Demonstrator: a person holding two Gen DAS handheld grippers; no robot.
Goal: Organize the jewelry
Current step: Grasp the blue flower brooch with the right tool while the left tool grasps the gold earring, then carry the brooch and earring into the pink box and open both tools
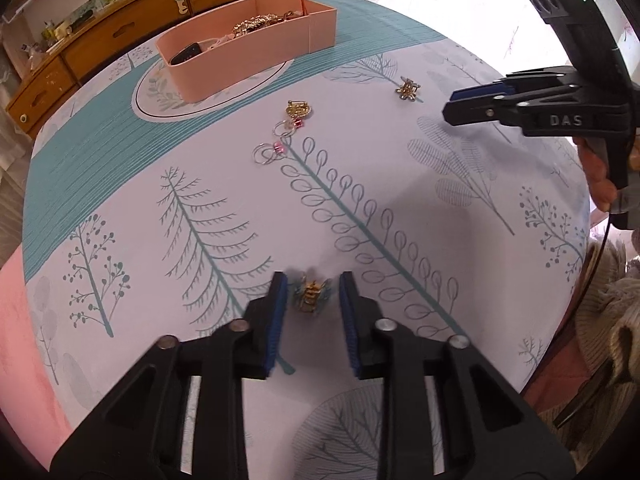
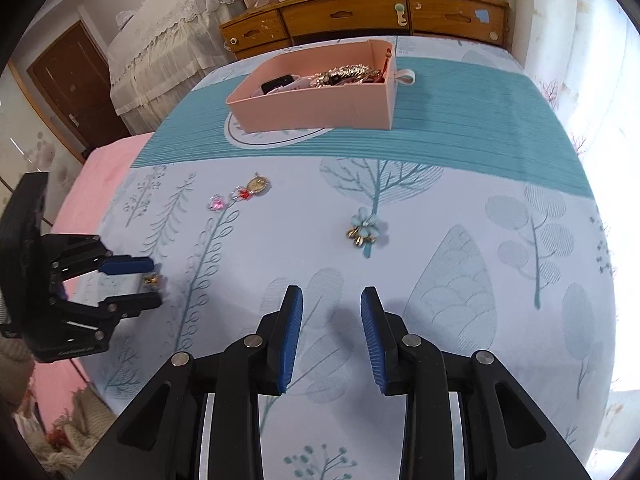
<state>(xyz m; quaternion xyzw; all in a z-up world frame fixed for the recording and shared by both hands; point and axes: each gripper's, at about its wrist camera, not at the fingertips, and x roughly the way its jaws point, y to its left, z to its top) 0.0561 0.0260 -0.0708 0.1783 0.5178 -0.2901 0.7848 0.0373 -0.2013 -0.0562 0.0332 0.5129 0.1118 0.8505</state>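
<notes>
Step in hand: pickup of small gold-and-blue brooch [image 1: 311, 294]. Left gripper [image 1: 312, 286] low over patterned desk [image 1: 160, 128], jaws wide, brooch between them, not yet pinched. Right gripper [image 2: 331, 300] empty, jaws wide, short of blue flower piece [image 2: 366, 230]. Next: close, lift, carry to pink box [image 1: 244, 60].

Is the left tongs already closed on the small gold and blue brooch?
No, the left tongs stand open, with the brooch lying on the tablecloth between the blue pads, untouched.

"DAS" on right hand-held gripper [image 1: 464, 107]
</notes>
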